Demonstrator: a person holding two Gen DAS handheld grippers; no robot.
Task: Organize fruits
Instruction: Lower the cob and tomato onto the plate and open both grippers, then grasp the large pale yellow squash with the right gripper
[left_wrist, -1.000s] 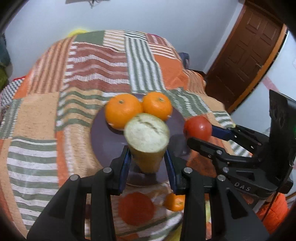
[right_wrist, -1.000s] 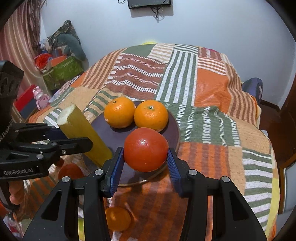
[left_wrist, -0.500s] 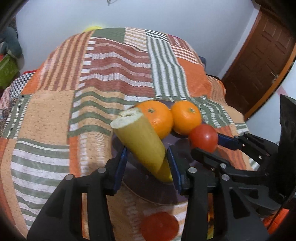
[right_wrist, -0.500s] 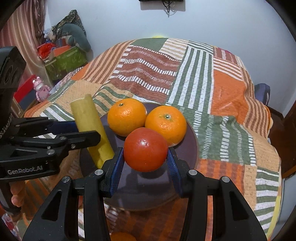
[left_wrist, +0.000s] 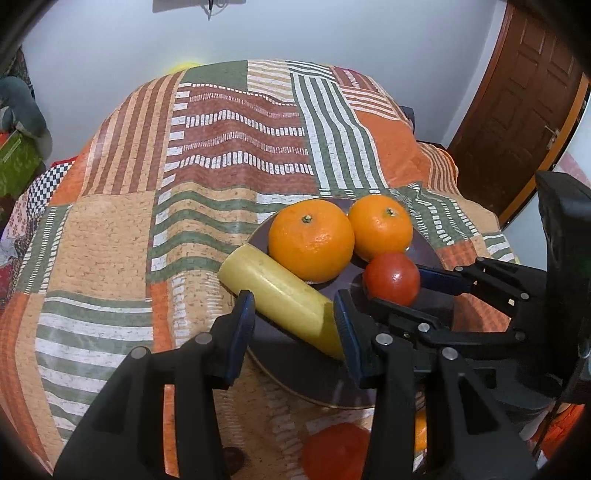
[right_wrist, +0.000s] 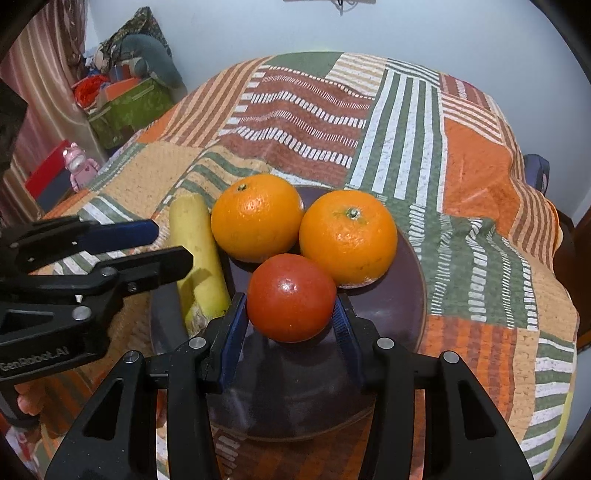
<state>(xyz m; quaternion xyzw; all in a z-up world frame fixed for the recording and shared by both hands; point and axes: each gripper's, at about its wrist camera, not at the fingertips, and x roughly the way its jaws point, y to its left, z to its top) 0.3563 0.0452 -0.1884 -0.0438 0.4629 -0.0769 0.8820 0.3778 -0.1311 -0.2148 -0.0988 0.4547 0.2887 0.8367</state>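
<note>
Both grippers are delivering fruit to the dark plate (right_wrist: 406, 302) on the patchwork bedspread (left_wrist: 236, 155), so the placing step looks nearly done.

The left gripper (left_wrist: 295, 328) is standing with its jaws spread a little around the yellow banana piece (left_wrist: 280, 299): one pad is clear of the peel, the other seems just at it (contact there is hard to judge). The banana piece is lying tilted over the plate's left rim, its far end beside the larger orange (left_wrist: 310, 240).

The right gripper (right_wrist: 290, 317) is pinching the tomato (right_wrist: 291, 295) low over the plate's middle, just in front of the two oranges.

Next, I judge, the right jaws need to open and both grippers to back away without nudging the oranges.

Only the left wrist view is showing a loose red fruit (left_wrist: 332, 450) on the bedspread below the plate's near rim. Only the right wrist view is showing the second orange (right_wrist: 347, 236) whole and a green box (right_wrist: 129, 107) far left of the plate.
</note>
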